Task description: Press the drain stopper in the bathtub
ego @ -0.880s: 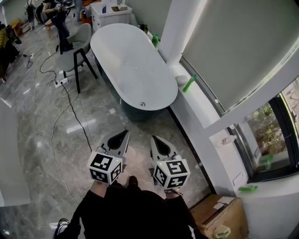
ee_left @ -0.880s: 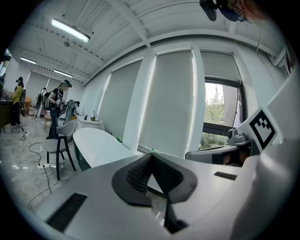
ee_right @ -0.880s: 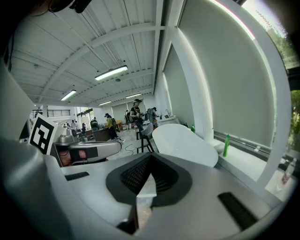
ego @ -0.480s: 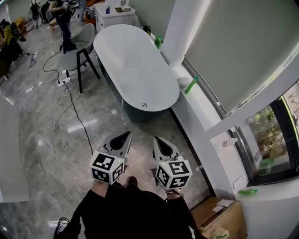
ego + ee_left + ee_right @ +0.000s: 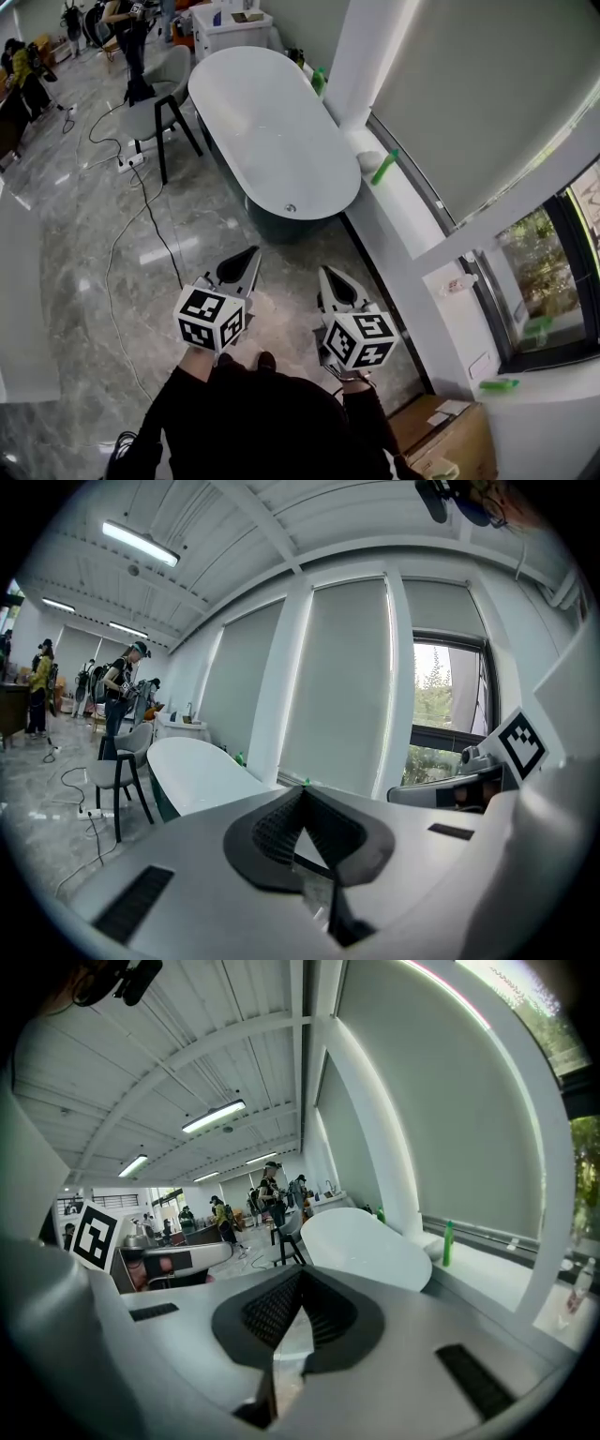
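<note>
Nothing of the task looks done yet. The stopper (image 5: pixel 290 208) lies at the near end of the tub (image 5: pixel 253 103), upper centre of the head view, well apart from both grippers, and it is too small to tell whether it is up or down. The left gripper (image 5: pixel 251 253) and right gripper (image 5: pixel 325 273) hang low in the frame over the floor (image 5: pixel 84 234), each with its jaws closed tip to tip on nothing (their own views show only the room beyond). By my reading everything is left — reach the tub, lower one gripper onto the stopper, press it.
</note>
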`<state>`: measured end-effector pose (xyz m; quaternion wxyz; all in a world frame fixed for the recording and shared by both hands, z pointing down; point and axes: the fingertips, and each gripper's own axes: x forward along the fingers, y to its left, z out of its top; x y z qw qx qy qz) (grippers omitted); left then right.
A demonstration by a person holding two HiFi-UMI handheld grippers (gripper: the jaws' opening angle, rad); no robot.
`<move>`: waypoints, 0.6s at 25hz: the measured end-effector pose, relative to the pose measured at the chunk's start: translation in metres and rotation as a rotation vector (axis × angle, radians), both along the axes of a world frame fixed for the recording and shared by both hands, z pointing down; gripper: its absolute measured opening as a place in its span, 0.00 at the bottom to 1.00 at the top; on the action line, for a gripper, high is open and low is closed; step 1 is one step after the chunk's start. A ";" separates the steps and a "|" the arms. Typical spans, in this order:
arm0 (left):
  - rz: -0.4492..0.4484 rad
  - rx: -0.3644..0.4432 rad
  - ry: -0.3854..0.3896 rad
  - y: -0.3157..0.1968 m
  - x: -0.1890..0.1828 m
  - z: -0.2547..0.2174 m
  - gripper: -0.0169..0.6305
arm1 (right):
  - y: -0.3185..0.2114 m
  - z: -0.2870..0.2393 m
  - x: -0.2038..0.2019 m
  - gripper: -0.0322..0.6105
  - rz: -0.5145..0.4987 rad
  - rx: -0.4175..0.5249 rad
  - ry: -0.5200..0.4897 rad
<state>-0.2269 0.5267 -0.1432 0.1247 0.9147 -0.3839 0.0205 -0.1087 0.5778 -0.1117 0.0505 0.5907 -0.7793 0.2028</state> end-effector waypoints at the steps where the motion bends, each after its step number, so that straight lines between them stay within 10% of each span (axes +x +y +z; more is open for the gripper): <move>1: 0.001 0.004 -0.004 -0.001 0.003 -0.001 0.04 | 0.000 0.000 0.004 0.05 0.005 0.000 -0.001; 15: 0.045 0.046 -0.029 -0.028 0.046 -0.011 0.04 | -0.020 0.002 0.039 0.05 0.010 -0.018 0.030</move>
